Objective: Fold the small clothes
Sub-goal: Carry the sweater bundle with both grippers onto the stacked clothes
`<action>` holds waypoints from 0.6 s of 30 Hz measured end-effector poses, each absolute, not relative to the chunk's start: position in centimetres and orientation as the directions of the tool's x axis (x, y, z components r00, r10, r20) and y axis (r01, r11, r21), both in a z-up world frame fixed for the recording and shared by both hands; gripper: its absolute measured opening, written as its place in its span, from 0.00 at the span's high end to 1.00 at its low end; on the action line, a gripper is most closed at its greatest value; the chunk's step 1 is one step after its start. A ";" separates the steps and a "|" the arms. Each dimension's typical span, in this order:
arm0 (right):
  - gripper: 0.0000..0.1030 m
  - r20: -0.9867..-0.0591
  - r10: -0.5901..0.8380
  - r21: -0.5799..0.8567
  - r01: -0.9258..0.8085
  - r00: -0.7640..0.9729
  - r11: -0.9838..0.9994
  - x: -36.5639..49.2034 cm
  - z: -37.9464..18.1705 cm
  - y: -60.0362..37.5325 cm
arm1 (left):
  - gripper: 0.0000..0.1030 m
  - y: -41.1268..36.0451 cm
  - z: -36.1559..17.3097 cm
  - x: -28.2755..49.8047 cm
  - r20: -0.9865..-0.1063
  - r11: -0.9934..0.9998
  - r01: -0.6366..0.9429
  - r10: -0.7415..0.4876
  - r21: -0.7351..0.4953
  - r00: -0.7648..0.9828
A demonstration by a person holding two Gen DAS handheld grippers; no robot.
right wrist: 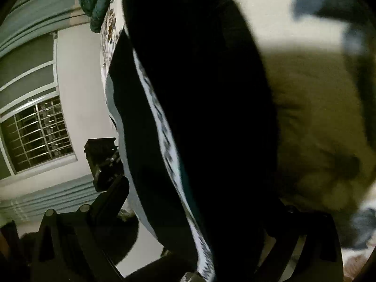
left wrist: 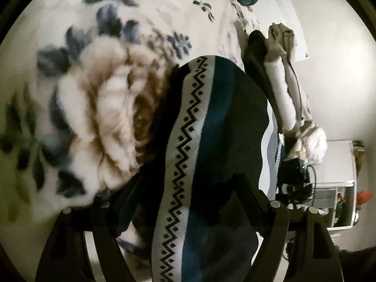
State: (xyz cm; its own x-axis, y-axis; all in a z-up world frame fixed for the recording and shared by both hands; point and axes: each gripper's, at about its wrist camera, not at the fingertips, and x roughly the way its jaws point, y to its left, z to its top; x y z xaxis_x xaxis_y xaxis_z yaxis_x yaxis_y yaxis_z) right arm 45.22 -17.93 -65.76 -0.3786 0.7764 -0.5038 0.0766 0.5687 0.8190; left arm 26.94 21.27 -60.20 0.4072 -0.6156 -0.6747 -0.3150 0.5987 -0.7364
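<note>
A dark garment (left wrist: 218,141) with a white band of black zigzag pattern and a teal stripe fills the middle of the left wrist view, hanging between the 2 fingers of the left gripper (left wrist: 188,188) and lifted above a floral blanket (left wrist: 98,89) printed with blue leaves and a brown-and-cream flower. The left gripper's fingers sit either side of the cloth, which runs down between them and hides their tips; they appear closed on it, though the pinch itself is hidden. To the right, the other gripper (left wrist: 256,51), seen from outside, holds the far edge of the same garment, with a white-sleeved arm (left wrist: 286,98) behind it. In the right wrist view the garment (right wrist: 199,117) covers most of the frame as a black mass with the blurred white band running along it; the right gripper (right wrist: 188,211) has its fingers buried under the cloth, so I cannot tell their spacing from there. A barred window (right wrist: 37,136) and a teal padded jacket (right wrist: 94,2) show at the left.
</note>
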 end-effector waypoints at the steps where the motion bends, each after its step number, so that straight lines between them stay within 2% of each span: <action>1: 0.01 -0.502 0.776 0.821 0.072 -0.382 0.567 45.2 -65.8 -17.5 | 0.25 21.4 -59.9 26.8 -0.679 0.608 -0.308 -0.613 -0.732 0.404; 3: 0.01 -0.502 0.767 0.821 0.057 -0.400 0.567 45.1 -65.9 -16.7 | 0.25 21.8 -59.3 26.3 -0.690 0.628 -0.296 -0.596 -0.720 0.411; 18: 0.02 -0.468 0.775 0.838 0.064 -0.424 0.541 44.1 -68.3 -13.3 | 0.23 19.2 -61.5 28.7 -0.572 0.494 -0.288 -0.694 -0.820 0.437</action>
State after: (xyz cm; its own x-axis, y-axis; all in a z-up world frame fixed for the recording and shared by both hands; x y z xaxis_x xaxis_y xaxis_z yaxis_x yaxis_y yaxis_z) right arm 44.12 -13.30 -68.34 -0.4244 0.7752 -0.4679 0.0642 0.5412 0.8384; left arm 28.73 19.20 -61.49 0.4369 -0.6941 -0.5721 -0.2882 0.4945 -0.8200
